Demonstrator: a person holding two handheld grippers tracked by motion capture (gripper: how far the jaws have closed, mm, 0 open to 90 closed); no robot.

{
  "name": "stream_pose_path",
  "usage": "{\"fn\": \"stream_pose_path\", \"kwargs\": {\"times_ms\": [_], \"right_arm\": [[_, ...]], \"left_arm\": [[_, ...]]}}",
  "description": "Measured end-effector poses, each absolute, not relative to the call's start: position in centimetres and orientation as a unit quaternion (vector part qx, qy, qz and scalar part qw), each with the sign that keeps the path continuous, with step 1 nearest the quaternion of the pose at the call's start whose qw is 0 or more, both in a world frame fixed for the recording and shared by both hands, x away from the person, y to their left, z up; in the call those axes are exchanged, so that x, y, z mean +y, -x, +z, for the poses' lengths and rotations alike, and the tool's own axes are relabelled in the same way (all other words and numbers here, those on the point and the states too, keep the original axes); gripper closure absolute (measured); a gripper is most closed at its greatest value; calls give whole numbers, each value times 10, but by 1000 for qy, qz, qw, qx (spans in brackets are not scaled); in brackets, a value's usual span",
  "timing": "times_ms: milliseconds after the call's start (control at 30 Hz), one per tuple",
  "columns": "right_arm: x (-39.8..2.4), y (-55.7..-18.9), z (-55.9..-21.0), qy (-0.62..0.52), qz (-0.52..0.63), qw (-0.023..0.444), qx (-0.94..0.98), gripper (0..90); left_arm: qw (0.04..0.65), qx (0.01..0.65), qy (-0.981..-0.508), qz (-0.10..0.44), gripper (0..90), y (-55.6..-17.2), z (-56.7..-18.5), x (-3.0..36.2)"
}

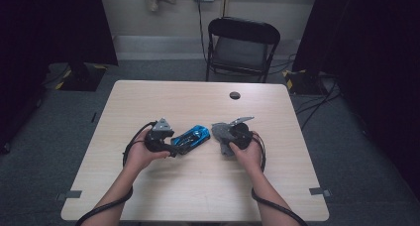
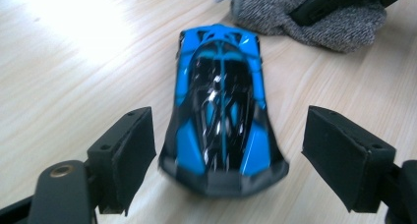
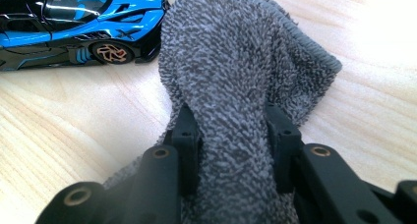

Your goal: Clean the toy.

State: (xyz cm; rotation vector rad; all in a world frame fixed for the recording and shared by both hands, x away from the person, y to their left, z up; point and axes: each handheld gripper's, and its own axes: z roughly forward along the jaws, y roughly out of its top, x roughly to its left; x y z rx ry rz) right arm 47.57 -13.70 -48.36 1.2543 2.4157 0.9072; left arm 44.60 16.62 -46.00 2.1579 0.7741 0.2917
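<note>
A blue and black toy car (image 1: 192,137) stands on the light wooden table (image 1: 198,196), near its middle. In the left gripper view the car (image 2: 221,111) lies lengthwise between my left gripper's (image 2: 228,155) two black pads, with a gap on each side, so the jaws are open. In the high view my left gripper (image 1: 179,147) sits at the car's near end. My right gripper (image 3: 231,135) is shut on a grey terry cloth (image 3: 236,52), bunched between its pads. The cloth (image 1: 220,132) rests just right of the car (image 3: 74,17).
A black folding chair (image 1: 242,45) stands beyond the table's far edge. A small dark round hole (image 1: 235,95) sits near the table's far side. Cables trail from both grippers along the person's forearms. Dark curtains flank the room.
</note>
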Motion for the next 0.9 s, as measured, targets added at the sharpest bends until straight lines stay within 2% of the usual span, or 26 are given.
{"fn": "stream_pose_path", "kwargs": {"times_ms": [133,400,800,900], "right_arm": [[-137,-476,-483,-433,312,133,835,652],[-137,-477,-483,-430,312,133,837,651],[-138,-477,-484,-427,314,133,838,652],[-138,-477,-483,-427,313,134,838,651]], "left_arm": [[403,309,-854,114,211,-457,-458,153],[387,315,-859,115,316,-472,-466,144],[384,290,-869,115,443,-474,-471,136],[382,292,-869,117,444,-475,-473,135]]}}
